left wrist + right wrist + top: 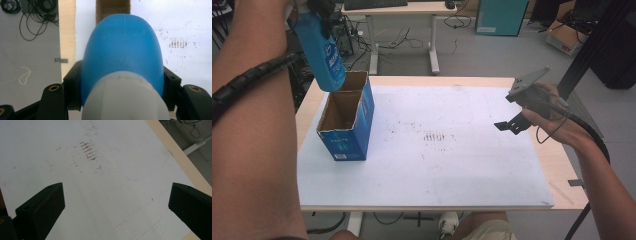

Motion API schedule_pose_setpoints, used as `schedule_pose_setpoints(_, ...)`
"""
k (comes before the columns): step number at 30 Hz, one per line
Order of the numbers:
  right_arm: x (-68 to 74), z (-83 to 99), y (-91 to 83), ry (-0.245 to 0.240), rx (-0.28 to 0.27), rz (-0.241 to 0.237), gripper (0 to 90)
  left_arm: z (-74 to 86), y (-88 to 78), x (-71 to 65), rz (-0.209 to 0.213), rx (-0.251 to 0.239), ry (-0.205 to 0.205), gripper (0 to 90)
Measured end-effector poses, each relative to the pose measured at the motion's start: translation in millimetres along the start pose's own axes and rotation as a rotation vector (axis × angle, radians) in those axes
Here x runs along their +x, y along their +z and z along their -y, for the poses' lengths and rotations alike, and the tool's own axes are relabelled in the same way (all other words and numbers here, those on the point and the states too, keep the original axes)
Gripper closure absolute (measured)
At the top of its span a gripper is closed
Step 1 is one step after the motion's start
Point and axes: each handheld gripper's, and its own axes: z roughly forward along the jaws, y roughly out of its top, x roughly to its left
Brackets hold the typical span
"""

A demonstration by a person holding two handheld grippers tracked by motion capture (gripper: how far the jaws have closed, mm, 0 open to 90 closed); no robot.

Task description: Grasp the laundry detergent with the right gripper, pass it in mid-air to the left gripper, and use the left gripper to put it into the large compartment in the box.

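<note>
My left gripper [316, 11] is raised high at the far left, shut on a blue plastic bottle [323, 55] with a pale cap. The bottle hangs base down, and its lower end is just above the rear of an open blue cardboard box [347, 127]. In the left gripper view the black jaws press both sides of the bottle [122, 50], and the box's brown inside [112, 7] shows beyond it. My right gripper [511, 125] hovers over the board's right side. It is open, with only bare white board between its jaws [116, 200].
A white board [437, 170] covers most of the wooden table [562, 165], with brown smudges [434, 136] at its middle. Behind the table stand a desk [397, 7], floor cables, a teal box [502, 17] and a cardboard carton [564, 37]. A black post [592, 50] rises at the right.
</note>
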Motion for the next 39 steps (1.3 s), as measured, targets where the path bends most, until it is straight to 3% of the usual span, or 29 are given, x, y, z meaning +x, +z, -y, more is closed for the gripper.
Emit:
schedule_pose_setpoints(1, 2.6, 0.1, -1.1, 0.034, 0.004, 0.006, 0.4, -0.3, 1.8, 1.1, -0.001, 0.003, 0.002, 37.3)
schedule_pose_setpoints(3, 0.4, -0.2, -1.2, 0.001, 0.000, 0.001, 0.4, -0.6, 7.1, 3.3, 0.002, 0.004, -0.003, 37.4)
schedule_pose_setpoints(6, 0.7, 0.2, -0.8, -0.001, -0.003, 0.003, 0.4, -0.5, 14.7, 5.8, 0.005, 0.013, -0.011, 37.4)
schedule_pose_setpoints(7, 2.3, 1.0, -1.6, 0.018, 0.007, 0.005, 0.4, -0.5, 17.3, 6.0, 0.004, 0.017, -0.012, 37.4)
schedule_pose_setpoints(10, 0.1, 1.5, -1.5, -0.006, 0.007, 0.005, 0.4, -0.8, 24.8, 6.4, -0.003, 0.026, -0.011, 37.4)
schedule_pose_setpoints(15, 1.1, 2.3, -2.6, 0.010, 0.009, 0.015, 0.4, -2.0, 38.8, 9.2, 0.017, 0.038, -0.011, 37.4)
schedule_pose_setpoints(19, -1.3, 3.5, -2.7, -0.013, 0.011, 0.019, 0.4, -3.0, 48.6, 10.6, 0.023, 0.045, -0.008, 37.3)
schedule_pose_setpoints(20, 0.4, 4.0, -3.1, 0.012, 0.018, 0.020, 0.4, -3.3, 52.3, 10.9, 0.023, 0.050, 0.000, 37.4)
schedule_pose_setpoints(26, 0.5, 6.1, -1.5, 0.020, 0.021, 0.023, 0.4, -3.9, 72.2, 12.6, 0.039, 0.065, 0.008, 37.3)
schedule_pose_setpoints(28, -1.3, 6.6, 0.1, -0.007, 0.018, 0.019, 0.4, -4.0, 79.6, 12.9, 0.041, 0.071, 0.013, 37.3)
schedule_pose_setpoints(31, 0.5, 7.2, 1.1, 0.019, 0.022, 0.021, 0.4, -4.1, 91.2, 11.7, 0.040, 0.078, 0.011, 37.3)
schedule_pose_setpoints(34, -0.1, 7.2, 2.5, 0.005, 0.024, 0.021, 0.4, -4.6, 101.4, 12.0, 0.045, 0.083, 0.019, 37.3)
schedule_pose_setpoints(39, 2.1, 7.7, 4.1, 0.025, 0.035, 0.023, 0.4, -5.3, 119.9, 11.3, 0.058, 0.091, 0.027, 37.3)
